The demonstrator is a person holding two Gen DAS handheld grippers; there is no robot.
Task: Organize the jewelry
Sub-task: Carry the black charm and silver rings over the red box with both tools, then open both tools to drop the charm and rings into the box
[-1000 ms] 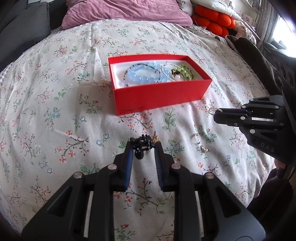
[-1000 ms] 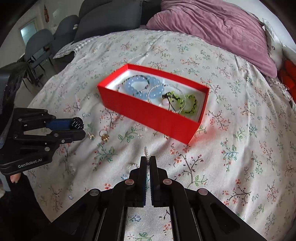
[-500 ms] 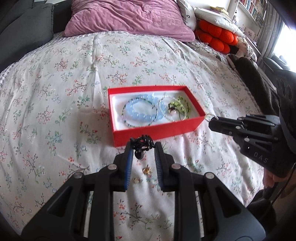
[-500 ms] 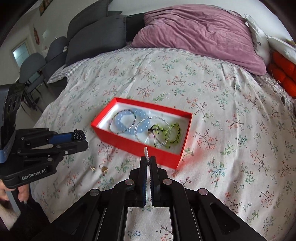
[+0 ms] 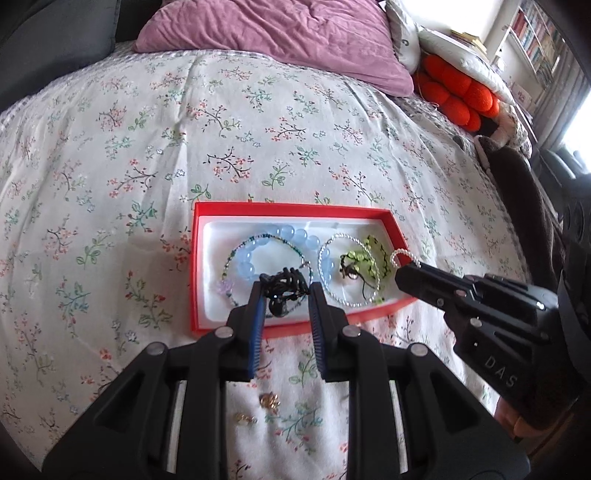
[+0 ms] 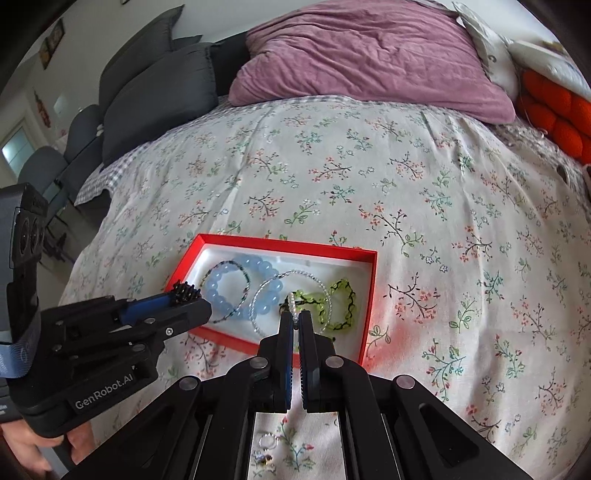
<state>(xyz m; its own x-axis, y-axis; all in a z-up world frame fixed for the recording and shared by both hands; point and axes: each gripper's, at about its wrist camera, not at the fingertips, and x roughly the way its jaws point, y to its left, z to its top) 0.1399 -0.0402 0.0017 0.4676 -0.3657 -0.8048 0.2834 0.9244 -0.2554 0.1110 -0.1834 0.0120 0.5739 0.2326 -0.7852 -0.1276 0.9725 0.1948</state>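
left wrist view has the red box [image 5: 295, 328] sitting on the flowered bedspread [image 5: 258, 129], near its front edge, with wide bare cloth to the left and behind up to the purple pillow [image 5: 280, 33]. the left gripper [image 5: 284, 295] hovers over the box's near wall, its fingers clamped on a black beaded piece [image 5: 282, 286] that hangs above the blue bead bracelet [image 5: 258, 258] inside. the right gripper [image 5: 400, 271] reaches in from the right, level and slanted toward the box's right end, fingers pinched together on a small pearl loop [image 5: 400, 256] held just above the right rim, beside the green bracelet [image 5: 369, 254] and the clear bead bracelet [image 5: 332, 273]. on the cloth between the box and the front edge lie two small gold pieces [image 5: 269, 400], under the left gripper. right wrist view shows a ring [image 6: 267, 441] on the cloth below its own fingers, and open bedspread off to the right of the box.
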